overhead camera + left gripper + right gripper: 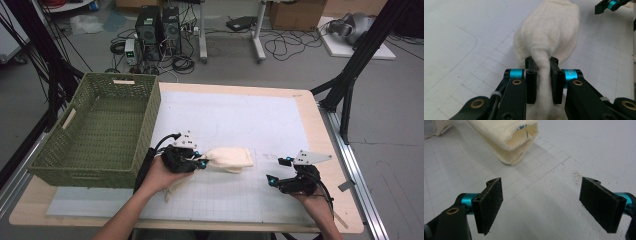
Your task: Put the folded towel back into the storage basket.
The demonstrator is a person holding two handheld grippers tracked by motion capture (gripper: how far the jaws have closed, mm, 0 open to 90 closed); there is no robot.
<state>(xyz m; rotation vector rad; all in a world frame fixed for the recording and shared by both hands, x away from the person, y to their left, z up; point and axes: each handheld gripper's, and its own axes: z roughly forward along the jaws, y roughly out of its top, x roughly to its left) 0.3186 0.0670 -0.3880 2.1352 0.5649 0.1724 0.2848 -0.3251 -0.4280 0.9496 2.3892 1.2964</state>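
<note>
A: What is sitting in the green woven basket [95, 127]?
B: Nothing; one basket is standing at the mat's left edge.
A: And the cloth?
B: One folded cream cloth [227, 159] is lying mid-mat, the left gripper [541, 75] pinching its bunched end.
A: The right gripper [541, 205]?
B: Its jaws are standing wide apart, holding nothing, beside the cloth.

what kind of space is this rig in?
Probably a robotics lab or data-collection workspace, not a home: desktop computers and loose cables on the floor, black frame struts around the table, and a gridded mat on it.
</note>
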